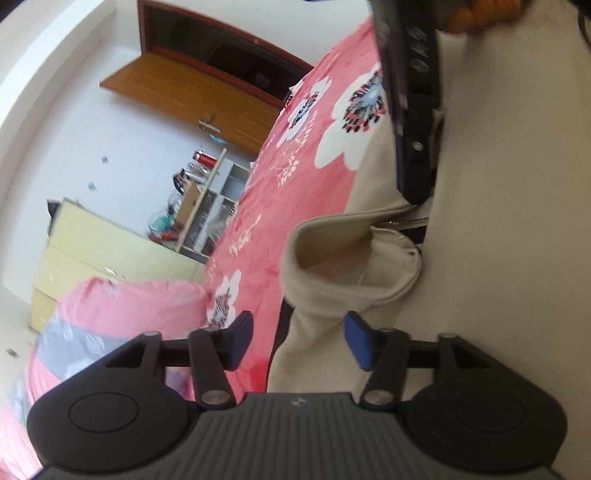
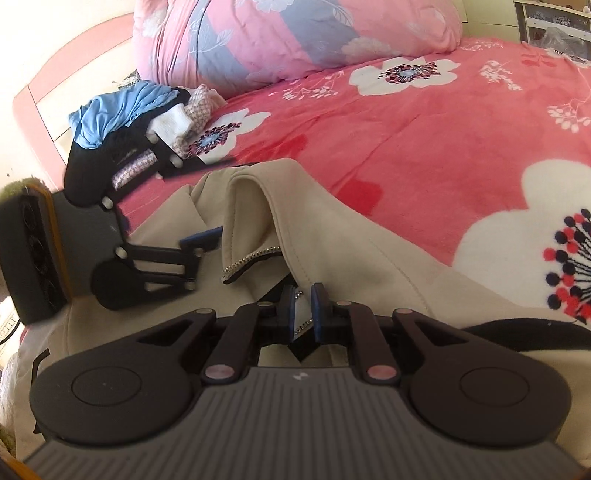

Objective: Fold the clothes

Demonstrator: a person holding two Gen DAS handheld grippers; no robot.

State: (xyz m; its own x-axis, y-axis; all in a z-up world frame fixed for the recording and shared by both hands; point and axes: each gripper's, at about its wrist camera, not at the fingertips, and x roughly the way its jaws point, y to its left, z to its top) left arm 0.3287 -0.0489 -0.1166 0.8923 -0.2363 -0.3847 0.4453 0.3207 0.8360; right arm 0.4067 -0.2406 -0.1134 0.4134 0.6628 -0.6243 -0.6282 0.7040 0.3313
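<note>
A beige zip-up jacket (image 2: 332,236) lies on the pink floral bedspread (image 2: 424,147), its collar (image 1: 351,258) standing up in a loop. My right gripper (image 2: 303,310) is shut on the jacket's front edge by the silver zipper (image 2: 255,258). In the left wrist view it shows as a dark bar (image 1: 413,110) above the collar, with a hand (image 1: 472,14) on it. My left gripper (image 1: 299,341) is open. Beige cloth below the collar lies between its blue pads (image 1: 357,341), and neither pad presses on it. From the right wrist view the left gripper (image 2: 210,199) reaches in from the left beside the collar.
A heap of blue, black and white clothes (image 2: 122,107) lies near the pink headboard (image 2: 74,70). A pink and grey pillow (image 2: 277,37) sits at the head of the bed. Beyond the bed are a wooden door (image 1: 192,85), a pale cabinet (image 1: 103,251) and a cluttered shelf (image 1: 214,206).
</note>
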